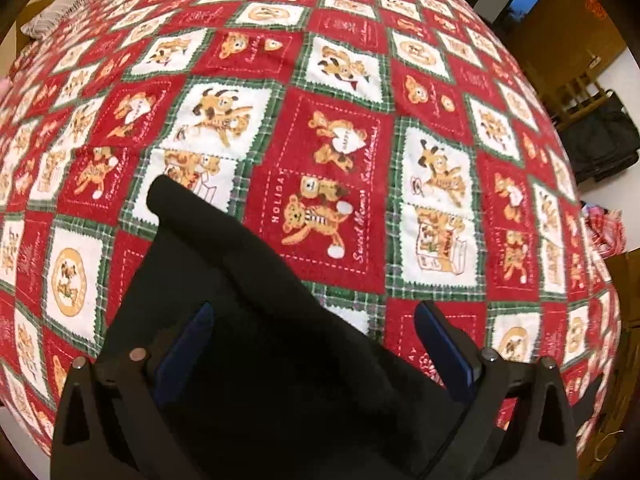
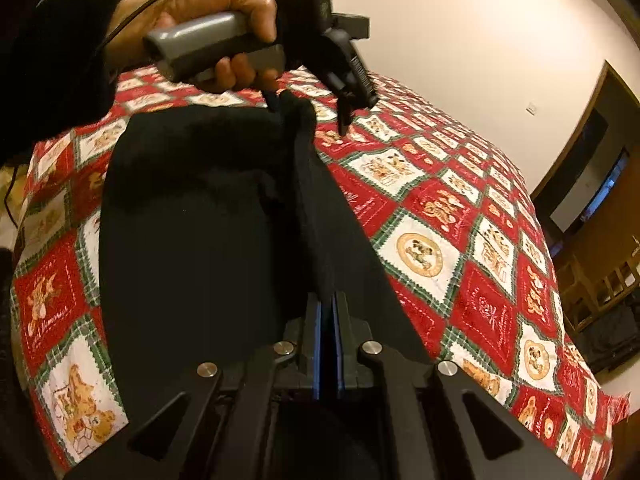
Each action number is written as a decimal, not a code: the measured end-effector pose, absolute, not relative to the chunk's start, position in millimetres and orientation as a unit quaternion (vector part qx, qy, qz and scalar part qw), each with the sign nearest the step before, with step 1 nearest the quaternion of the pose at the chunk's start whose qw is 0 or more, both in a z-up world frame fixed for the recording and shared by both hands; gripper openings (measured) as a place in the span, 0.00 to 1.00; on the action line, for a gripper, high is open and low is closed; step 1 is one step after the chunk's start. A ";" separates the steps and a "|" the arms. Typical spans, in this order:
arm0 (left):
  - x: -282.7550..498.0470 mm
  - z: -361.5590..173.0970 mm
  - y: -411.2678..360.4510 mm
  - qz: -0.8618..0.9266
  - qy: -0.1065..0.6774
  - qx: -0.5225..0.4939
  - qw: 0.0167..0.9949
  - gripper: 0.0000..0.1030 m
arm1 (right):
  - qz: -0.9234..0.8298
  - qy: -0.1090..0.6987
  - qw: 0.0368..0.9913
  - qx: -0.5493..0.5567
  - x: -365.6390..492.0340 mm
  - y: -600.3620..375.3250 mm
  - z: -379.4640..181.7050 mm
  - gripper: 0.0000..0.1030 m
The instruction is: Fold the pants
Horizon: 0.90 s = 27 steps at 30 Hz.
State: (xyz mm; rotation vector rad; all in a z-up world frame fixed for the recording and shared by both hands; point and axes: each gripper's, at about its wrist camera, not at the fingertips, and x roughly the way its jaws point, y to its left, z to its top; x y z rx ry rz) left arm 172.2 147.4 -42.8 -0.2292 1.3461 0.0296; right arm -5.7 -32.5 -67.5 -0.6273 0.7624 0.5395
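Black pants (image 1: 256, 320) lie on a bed with a red, white and green patchwork blanket (image 1: 336, 136). In the left wrist view my left gripper (image 1: 316, 324) is open, its blue-padded fingers (image 1: 444, 344) spread wide with the black fabric lying between them. In the right wrist view my right gripper (image 2: 327, 300) is shut on a raised edge of the pants (image 2: 200, 220), which stretch away from it. The left gripper (image 2: 312, 112), held by a hand, shows there at the far end of the pants, with the cloth bunched at its fingers.
A striped pillow (image 1: 68, 4) lies at the bed's far left. Dark bags (image 1: 600, 140) and a wooden chair (image 1: 576, 92) stand on the floor to the right. A dark doorway (image 2: 592, 172) and a white wall (image 2: 460, 32) are beyond the bed.
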 end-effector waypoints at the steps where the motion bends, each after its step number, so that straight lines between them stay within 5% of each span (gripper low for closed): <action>1: 172.1 -42.6 145.9 0.013 0.622 -0.093 0.777 0.92 | 0.252 0.360 0.851 -0.289 -6.0 -34.5 -64.2 0.05; 6: 161.9 -41.8 166.1 -0.043 0.602 -0.140 0.785 0.33 | 0.242 0.352 0.872 -0.241 -5.6 -46.5 -40.2 0.05; 9: 143.1 -39.6 186.7 -0.070 0.576 -0.213 0.786 0.24 | 0.243 0.340 0.881 -0.221 -10.7 -48.8 -19.5 0.05; 18: 56.8 10.1 220.5 -0.110 0.471 -0.218 0.848 0.23 | 0.276 0.329 0.865 -0.260 -76.4 -29.5 -1.3 0.05; 27: -10.7 -18.2 248.9 -0.050 0.432 -0.221 0.873 0.23 | 0.291 0.363 0.833 -0.299 -100.3 -20.2 -45.0 0.05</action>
